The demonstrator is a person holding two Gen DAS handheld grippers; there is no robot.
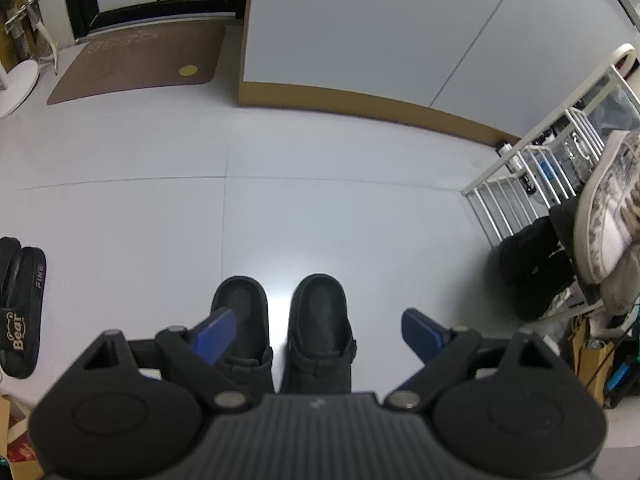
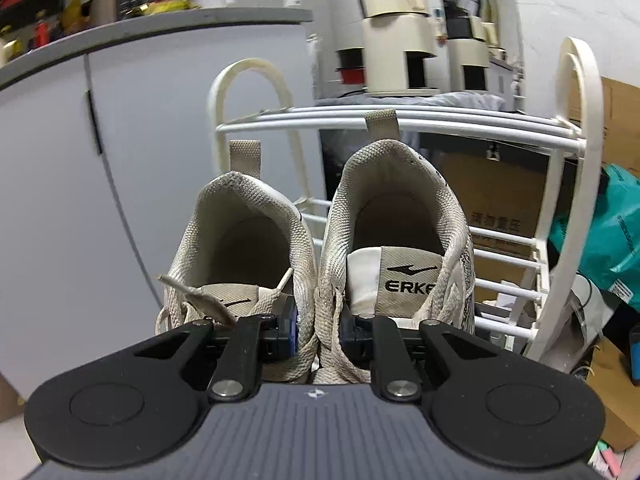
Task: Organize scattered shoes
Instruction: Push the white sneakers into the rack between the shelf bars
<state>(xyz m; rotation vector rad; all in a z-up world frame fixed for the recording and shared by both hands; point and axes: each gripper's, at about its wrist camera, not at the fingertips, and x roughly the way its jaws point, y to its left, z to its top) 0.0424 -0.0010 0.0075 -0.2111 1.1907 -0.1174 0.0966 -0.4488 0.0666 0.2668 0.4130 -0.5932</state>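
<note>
Plainly a pair of beige ERKE sneakers (image 2: 320,264), clamped together by their inner collars and laces in the right hand-held gripper (image 2: 318,330), jaws pinched nearly closed on them. Carried heels forward and clear of the floor, tilted gently downward, facing a white tube shoe rack (image 2: 400,120). Seen also at the right edge of the left wrist view, soles outward, beside that rack. Below the left hand-held gripper (image 1: 318,334), angled steeply down, a pair of black clogs (image 1: 280,320) side by side on the pale floor (image 1: 320,220). Blue fingers (image 1: 216,332) spread wide, holding nothing, the left one over the left clog, the right one outside the pair. Farther left, black Bear slides (image 1: 22,304); beyond, a brown doormat (image 1: 140,64).
</note>
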